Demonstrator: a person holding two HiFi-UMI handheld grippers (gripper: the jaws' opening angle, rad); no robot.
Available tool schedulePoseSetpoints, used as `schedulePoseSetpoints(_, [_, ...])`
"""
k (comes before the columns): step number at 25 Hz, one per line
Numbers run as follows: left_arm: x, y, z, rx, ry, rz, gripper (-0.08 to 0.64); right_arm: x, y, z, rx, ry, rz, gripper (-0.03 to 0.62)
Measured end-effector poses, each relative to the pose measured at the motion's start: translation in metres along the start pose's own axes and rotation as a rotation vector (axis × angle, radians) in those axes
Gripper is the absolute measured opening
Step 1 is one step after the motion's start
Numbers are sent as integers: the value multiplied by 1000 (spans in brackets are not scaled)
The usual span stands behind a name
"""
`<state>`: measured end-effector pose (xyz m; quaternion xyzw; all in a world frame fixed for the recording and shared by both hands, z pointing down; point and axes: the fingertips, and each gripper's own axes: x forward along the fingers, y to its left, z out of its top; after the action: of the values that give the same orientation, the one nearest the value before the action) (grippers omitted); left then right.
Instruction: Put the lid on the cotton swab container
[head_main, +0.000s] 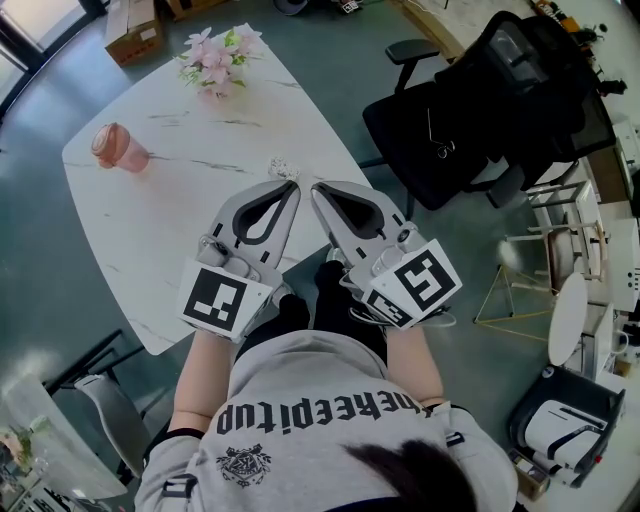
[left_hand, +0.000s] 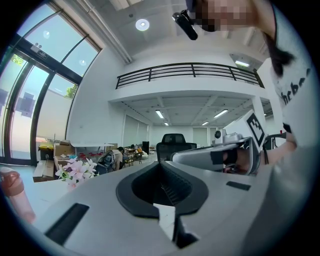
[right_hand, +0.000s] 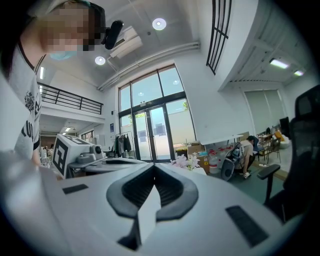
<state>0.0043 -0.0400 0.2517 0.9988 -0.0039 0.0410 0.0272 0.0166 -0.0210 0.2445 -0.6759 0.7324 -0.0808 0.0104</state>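
A small clear object (head_main: 283, 167), probably the cotton swab container, lies on the white marble table (head_main: 180, 230) just beyond the tips of both grippers; I cannot make out a separate lid. My left gripper (head_main: 293, 186) and right gripper (head_main: 316, 189) are held side by side over the table's near edge, tips close together and pointing away from the body. Both are shut with nothing between the jaws. In the left gripper view the left gripper (left_hand: 161, 163) points level across the room, and the right gripper (right_hand: 153, 165) does the same in its own view. Neither gripper view shows the clear object.
A pink lidded cup (head_main: 120, 148) stands at the table's far left, and a bunch of pink flowers (head_main: 218, 55) at its far end. A black office chair (head_main: 490, 100) stands right of the table. Cardboard boxes (head_main: 135, 30) sit on the floor behind.
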Motion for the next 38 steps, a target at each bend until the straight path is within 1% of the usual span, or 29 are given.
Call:
schedulePoseSetpoints(4, [5,2,1,7,3,10,15,3,-6,1,-2,3,12,12])
schedulePoseSetpoints(11, [14,13,4,10,-3,57,15,16,-17,8,-19,4,59,12])
schedulePoseSetpoints(20, [32,33,8,-5,-12,138,15,34,-40,16,-37,14,132,12])
schedulePoseSetpoints(28, [47,47,10,-15,-21,233,17,47,-58,20,-42,31,215,12])
schedulePoseSetpoints(34, [50,55,6,-17,-29,318,17,58,-70,19,-42,41,283,12])
schedulePoseSetpoints(38, [51,62,1,-33,-37,383,17,64,-75,15,-37,54,328,12])
